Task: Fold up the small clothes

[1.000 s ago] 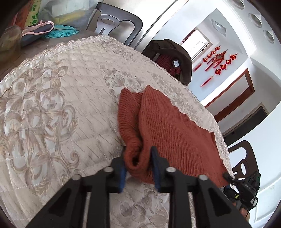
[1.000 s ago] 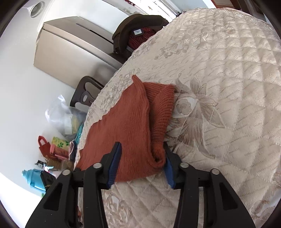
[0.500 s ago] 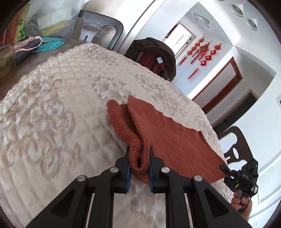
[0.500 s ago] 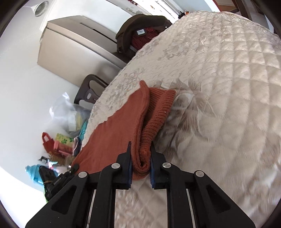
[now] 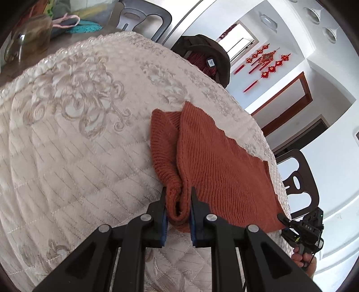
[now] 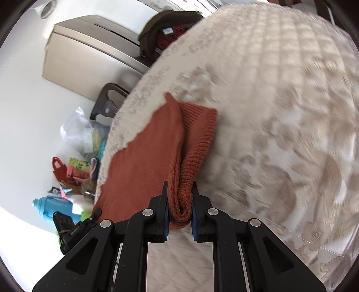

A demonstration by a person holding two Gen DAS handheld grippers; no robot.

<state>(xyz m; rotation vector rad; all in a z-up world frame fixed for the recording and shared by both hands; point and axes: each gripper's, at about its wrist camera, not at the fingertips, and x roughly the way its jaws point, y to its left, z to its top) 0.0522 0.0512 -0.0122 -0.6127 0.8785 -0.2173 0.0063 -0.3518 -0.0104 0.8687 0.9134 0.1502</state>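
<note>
A rust-orange knitted garment [image 5: 219, 170] lies on a surface covered by a cream quilted cloth [image 5: 74, 139] with a pale floral pattern. The left tool [image 5: 177, 203] is pressed together on a bunched fold at one near corner of the garment, its blue-lined pads hard against the wool on both sides. The right tool [image 6: 179, 202] pinches a thick rolled fold at another corner in the same way. In the left view the right tool also shows small at the garment's far corner [image 5: 289, 222], held by a hand [image 5: 303, 260]. A ribbed band [image 6: 199, 134] of the garment lies doubled beside the flat knitted panel. The right view is blurred, so the cloth's pattern there is hard to read. Beyond the surface's edge stand a dark chair [image 5: 143, 20] and another chair draped with a brown jacket [image 5: 208, 56]. A blue bottle [image 6: 51, 206] and a red bag [image 6: 59, 170] sit off to the side.
</note>
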